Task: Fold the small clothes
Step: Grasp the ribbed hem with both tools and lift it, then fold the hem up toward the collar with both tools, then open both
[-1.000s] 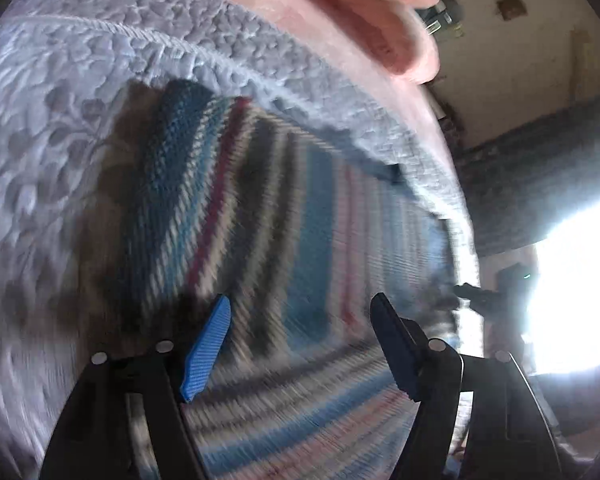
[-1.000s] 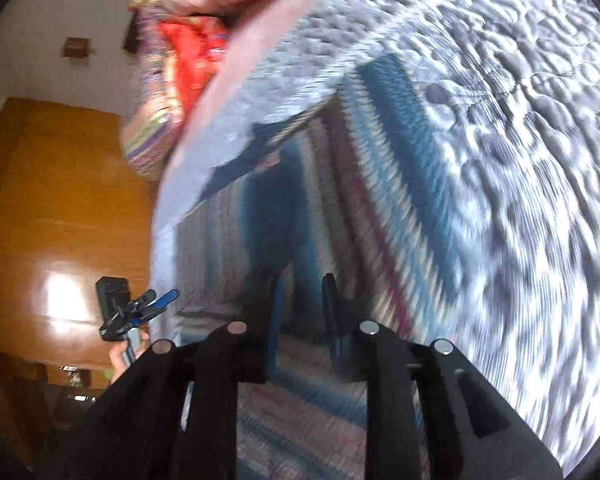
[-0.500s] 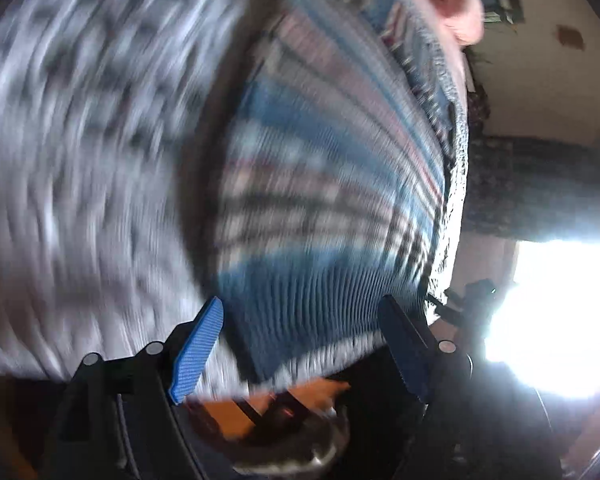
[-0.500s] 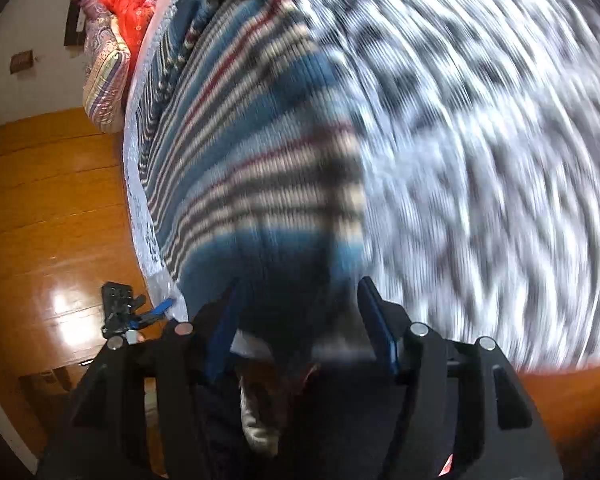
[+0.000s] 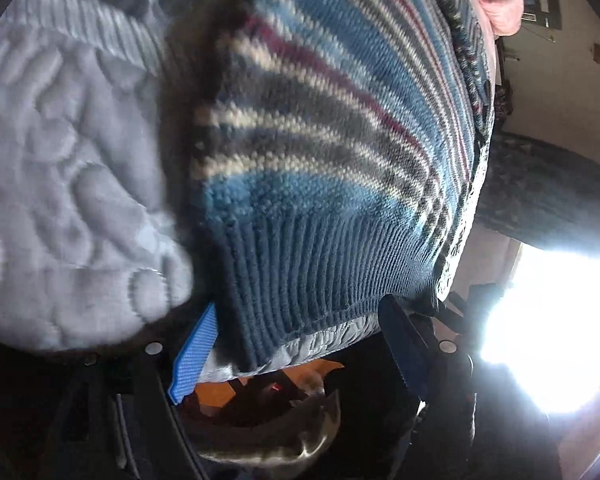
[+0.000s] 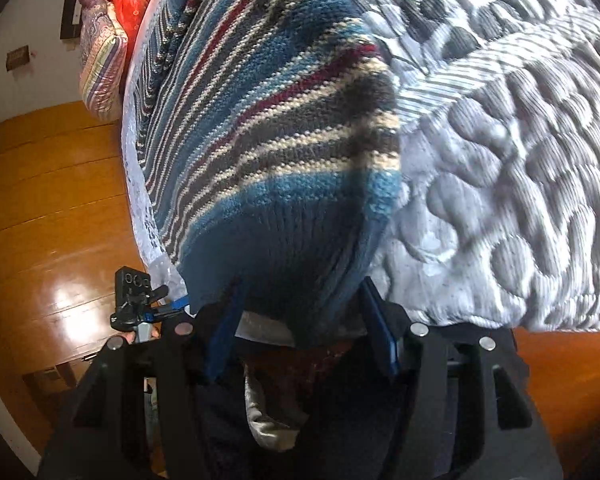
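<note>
The striped knit sweater [image 5: 320, 152] lies on the quilted bed [image 5: 60, 184], its ribbed hem now at the bed's edge. Both the left hand-held gripper [image 5: 296, 352] and right hand-held gripper [image 6: 300, 320] have pulled back; each gapes wide, straddling the hem ungripped.

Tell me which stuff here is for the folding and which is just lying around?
For the folding:
- striped knitted sweater, lying on the bed's edge
- left gripper, open at its ribbed hem
- right gripper, open at the hem too
- grey quilted bedcover it lies on

Just lying around:
- red and patterned bedding pile
- pink blanket
- wooden floor
</note>
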Demonstrator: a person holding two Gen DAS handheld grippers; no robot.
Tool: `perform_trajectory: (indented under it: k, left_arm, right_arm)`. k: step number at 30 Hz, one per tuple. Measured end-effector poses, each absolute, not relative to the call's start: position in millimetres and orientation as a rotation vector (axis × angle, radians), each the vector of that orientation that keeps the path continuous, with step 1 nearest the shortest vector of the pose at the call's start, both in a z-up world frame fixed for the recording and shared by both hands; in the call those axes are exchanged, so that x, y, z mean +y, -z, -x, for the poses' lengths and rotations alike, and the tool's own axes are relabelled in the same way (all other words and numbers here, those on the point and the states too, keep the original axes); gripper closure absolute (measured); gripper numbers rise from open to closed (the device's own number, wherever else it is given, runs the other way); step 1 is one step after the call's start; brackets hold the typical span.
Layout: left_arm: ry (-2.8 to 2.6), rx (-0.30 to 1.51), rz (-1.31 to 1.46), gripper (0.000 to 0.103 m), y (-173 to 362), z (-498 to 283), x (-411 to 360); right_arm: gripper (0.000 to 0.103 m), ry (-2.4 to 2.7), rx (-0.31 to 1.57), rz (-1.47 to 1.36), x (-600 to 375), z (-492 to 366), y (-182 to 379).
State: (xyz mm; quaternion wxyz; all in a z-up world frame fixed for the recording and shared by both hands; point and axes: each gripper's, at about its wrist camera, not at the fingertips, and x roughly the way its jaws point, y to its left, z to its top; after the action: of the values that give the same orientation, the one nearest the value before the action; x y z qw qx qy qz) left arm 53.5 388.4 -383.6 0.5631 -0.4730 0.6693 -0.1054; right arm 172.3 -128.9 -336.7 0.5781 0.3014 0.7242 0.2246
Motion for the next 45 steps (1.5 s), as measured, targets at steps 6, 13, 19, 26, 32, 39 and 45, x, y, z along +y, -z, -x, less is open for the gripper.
perform_trajectory:
  k: [6,13,19,26,32,39,45]
  left_arm:
    - [0.255,1.543,1.147,0.06,387.1,-41.9,393.1]
    - [0.252,1.497,1.16,0.094,382.2,-33.8,400.8]
    - [0.27,1.382,1.21,0.095,355.5,-22.5,414.3]
    - [0.329,1.203,1.244,0.095,295.6,-22.9,433.2]
    - [0.375,1.138,1.192,0.095,254.9,-51.0,438.0]
    - [0.377,1.119,1.15,0.095,234.8,-107.1,447.3]
    - [0.35,1.119,1.154,0.095,245.3,-153.7,462.1]
  right_arm:
    - [0.047,-0.532,1.718,-0.699,-120.5,-174.6,342.5]
    - [0.077,-0.529,1.739,-0.684,-118.8,-176.3,349.4]
    - [0.095,-0.565,1.676,-0.678,-126.1,-169.9,331.8]
    - [0.096,-0.642,1.51,-0.783,-142.9,-176.1,278.3]
    - [0.096,-0.682,1.411,-0.778,-140.9,-206.2,238.2]
    - [0.096,-0.688,1.367,-0.755,-132.1,-252.0,223.1]
    - [0.096,-0.661,1.361,-0.761,-117.4,-296.6,229.9]
